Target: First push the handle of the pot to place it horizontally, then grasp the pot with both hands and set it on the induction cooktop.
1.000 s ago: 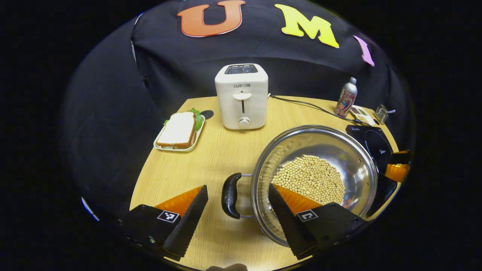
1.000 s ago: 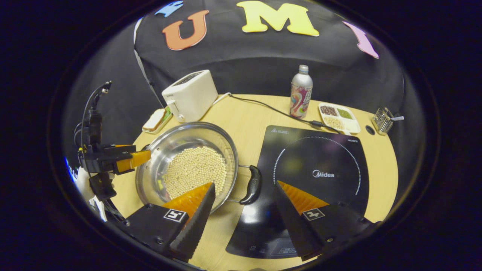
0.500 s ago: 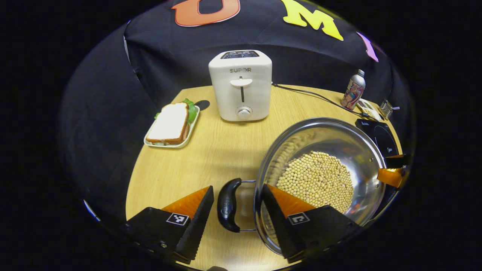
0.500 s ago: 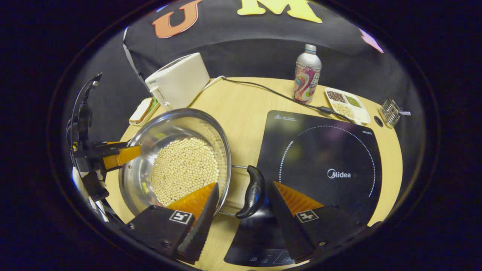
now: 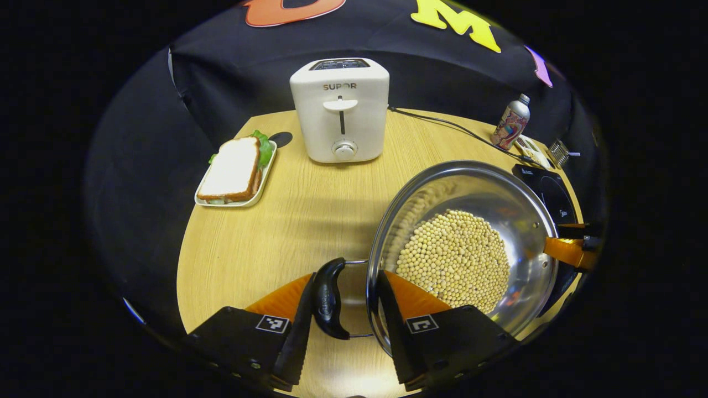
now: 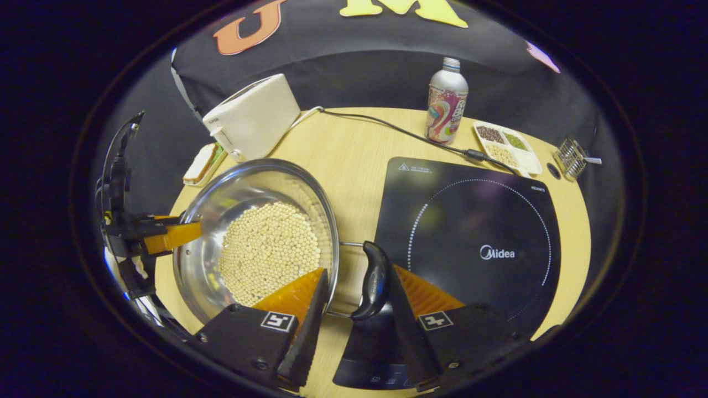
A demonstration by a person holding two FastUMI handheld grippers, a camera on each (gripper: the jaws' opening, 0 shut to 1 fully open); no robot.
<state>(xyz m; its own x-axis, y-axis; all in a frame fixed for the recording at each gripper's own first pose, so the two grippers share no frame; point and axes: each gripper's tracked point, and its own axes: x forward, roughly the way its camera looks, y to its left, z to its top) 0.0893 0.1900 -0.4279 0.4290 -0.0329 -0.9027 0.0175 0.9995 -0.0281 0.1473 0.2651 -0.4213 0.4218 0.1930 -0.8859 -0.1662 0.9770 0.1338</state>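
**Both hand-held grippers bracket the pot's handles; the lift is still to come**

The round wooden worktop carries everything. The black induction cooktop lies on its right side and the steel pot of soybeans stands just left of it, on the wood rather than on the glass. A white toaster stands at the far left, with a sandwich plate further left and a drink bottle far right.

The pot's two black handles point left and right, so the levelling step looks done. The left handle sits between the fingers of the left hand-held gripper: one finger touches it, the other stands at the pot wall, so the jaws are narrowed but not clamped. The right hand-held gripper likewise straddles the right handle, with one finger against it and the other apart by the rim.

What remains, as I judge it: close both grips, raise the pot and set it on the cooktop.
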